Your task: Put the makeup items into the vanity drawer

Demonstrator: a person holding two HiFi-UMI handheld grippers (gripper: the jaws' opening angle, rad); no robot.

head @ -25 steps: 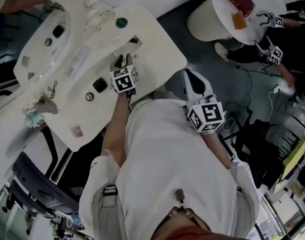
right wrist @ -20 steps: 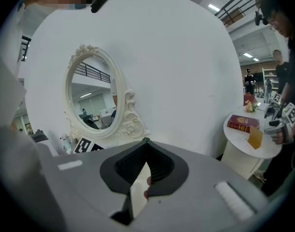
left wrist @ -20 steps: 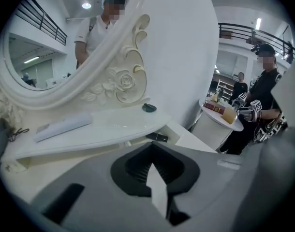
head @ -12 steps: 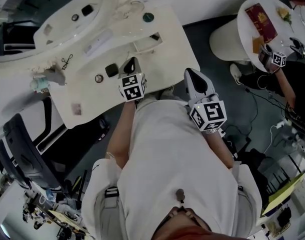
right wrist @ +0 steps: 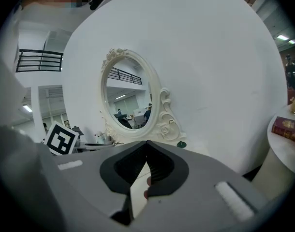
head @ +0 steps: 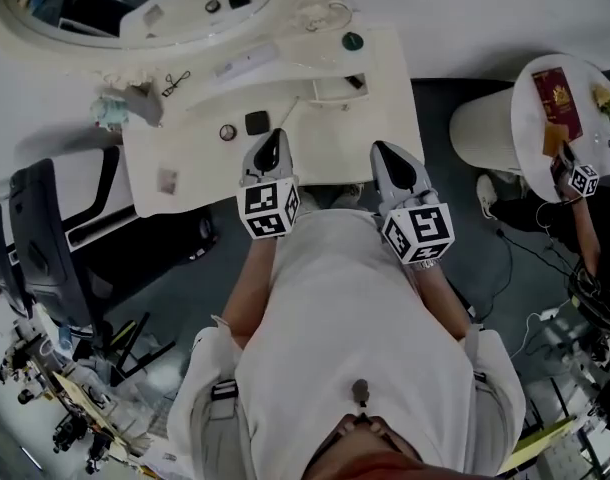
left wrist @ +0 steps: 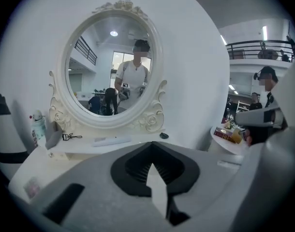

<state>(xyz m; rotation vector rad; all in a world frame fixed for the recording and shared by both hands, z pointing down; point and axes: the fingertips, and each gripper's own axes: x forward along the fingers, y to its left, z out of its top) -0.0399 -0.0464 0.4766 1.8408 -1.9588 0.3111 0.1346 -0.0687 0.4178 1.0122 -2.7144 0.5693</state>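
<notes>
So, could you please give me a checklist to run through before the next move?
1. Left gripper empty, jaws together: ok.
2. Right gripper empty: cannot tell; its jaws meet at the tips, but something pinkish shows in the gap behind them.
3. Makeup cleared off the vanity top: not ok; the black square case and the round pot lie out on it.
4. Drawer open and ready: cannot tell from these views.
</notes>
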